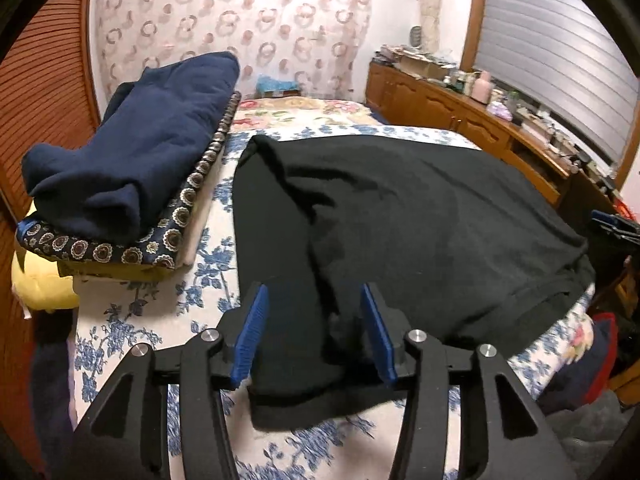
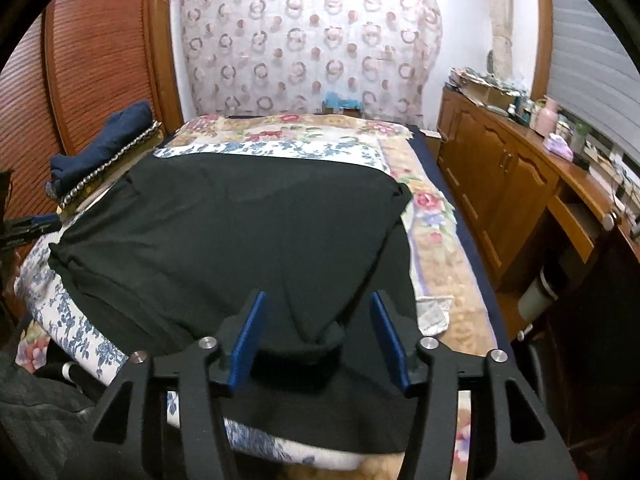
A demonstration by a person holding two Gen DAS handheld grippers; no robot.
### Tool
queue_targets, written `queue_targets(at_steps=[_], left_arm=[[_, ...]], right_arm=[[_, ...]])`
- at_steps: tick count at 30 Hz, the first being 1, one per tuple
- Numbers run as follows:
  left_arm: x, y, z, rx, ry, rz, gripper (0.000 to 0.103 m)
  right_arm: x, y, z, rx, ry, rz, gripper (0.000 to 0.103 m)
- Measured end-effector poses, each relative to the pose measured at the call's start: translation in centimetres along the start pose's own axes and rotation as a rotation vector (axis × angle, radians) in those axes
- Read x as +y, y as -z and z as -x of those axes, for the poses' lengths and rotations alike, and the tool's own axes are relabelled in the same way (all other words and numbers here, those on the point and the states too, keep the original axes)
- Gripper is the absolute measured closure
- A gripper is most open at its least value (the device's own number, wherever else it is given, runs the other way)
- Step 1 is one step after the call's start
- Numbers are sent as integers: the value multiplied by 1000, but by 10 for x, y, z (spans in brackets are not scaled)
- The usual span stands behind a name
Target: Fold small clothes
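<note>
No writing reads anywhere; the left claw (image 1: 314,320) and right claw (image 2: 320,320) stand released astride the black garment (image 1: 420,220) on the bed (image 1: 132,320).

a wooden sideboard (image 2: 500,184) with a pink vase (image 2: 549,117) stands beside the floral-sheeted bed (image 2: 280,148).

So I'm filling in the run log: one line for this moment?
stage: fold just laid | left gripper: open, black garment between pads | right gripper: open over bunched corner | garment: on bed
</note>
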State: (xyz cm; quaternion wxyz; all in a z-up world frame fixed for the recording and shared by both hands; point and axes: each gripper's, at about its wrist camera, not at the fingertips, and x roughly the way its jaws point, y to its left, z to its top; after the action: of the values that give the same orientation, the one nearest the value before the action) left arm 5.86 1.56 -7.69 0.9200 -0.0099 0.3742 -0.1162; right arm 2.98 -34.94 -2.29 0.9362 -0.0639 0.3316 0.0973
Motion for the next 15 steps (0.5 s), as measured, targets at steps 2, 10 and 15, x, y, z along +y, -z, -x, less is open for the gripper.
queue_targets(at_steps=[2,10,15], left_arm=[[3,-2,-8,10,6,8,54],[4,2,-32,73,-14,15,53],[1,7,-33,88,-15,2,54]], right_arm=[[5,2,-15,-6,-6,22,46],[37,-9,-87,14,-104,71,47],[49,-14,-113,52,-141,108,47]])
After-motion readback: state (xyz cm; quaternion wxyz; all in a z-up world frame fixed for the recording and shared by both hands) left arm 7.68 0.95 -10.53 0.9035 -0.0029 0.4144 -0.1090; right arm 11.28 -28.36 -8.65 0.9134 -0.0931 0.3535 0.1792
